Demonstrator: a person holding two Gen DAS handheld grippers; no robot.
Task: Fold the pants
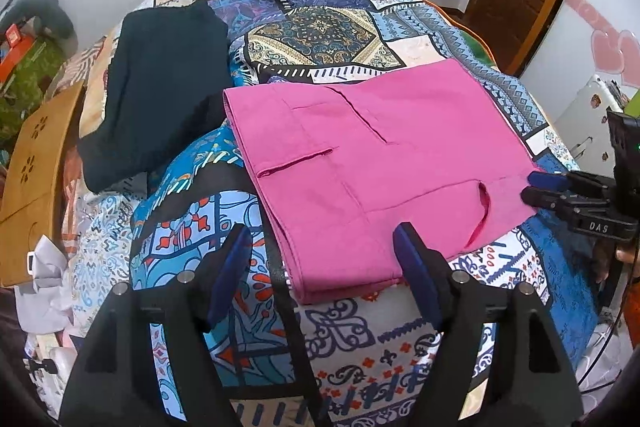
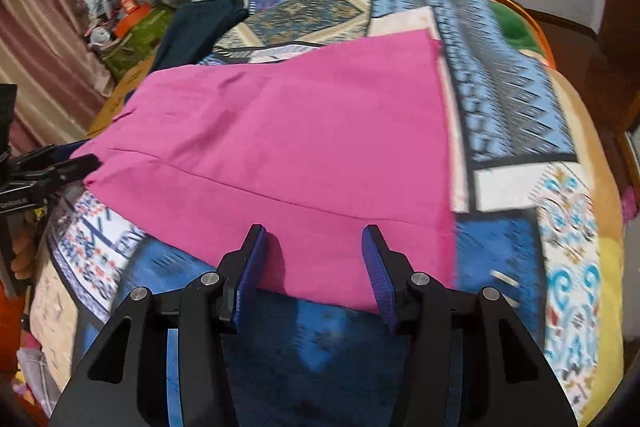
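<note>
Just ahead of the left gripper (image 1: 322, 247), jaws wide and empty, lies the folded pink cotton pants (image 1: 372, 163) on the patterned blue quilt (image 1: 348, 339), long axis crosswise. Right gripper (image 2: 314, 247), half-open, straddles the opposite near edge, pads not pressing; both equally near.

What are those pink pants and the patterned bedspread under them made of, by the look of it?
The pink pants look like a matte woven cloth, perhaps cotton: crisp stitched seams, flat folds, no sheen. The patterned bedspread looks like thin printed fabric, perhaps polyester or cotton: flat patchwork print, faint sheen. Neither is certain.
</note>
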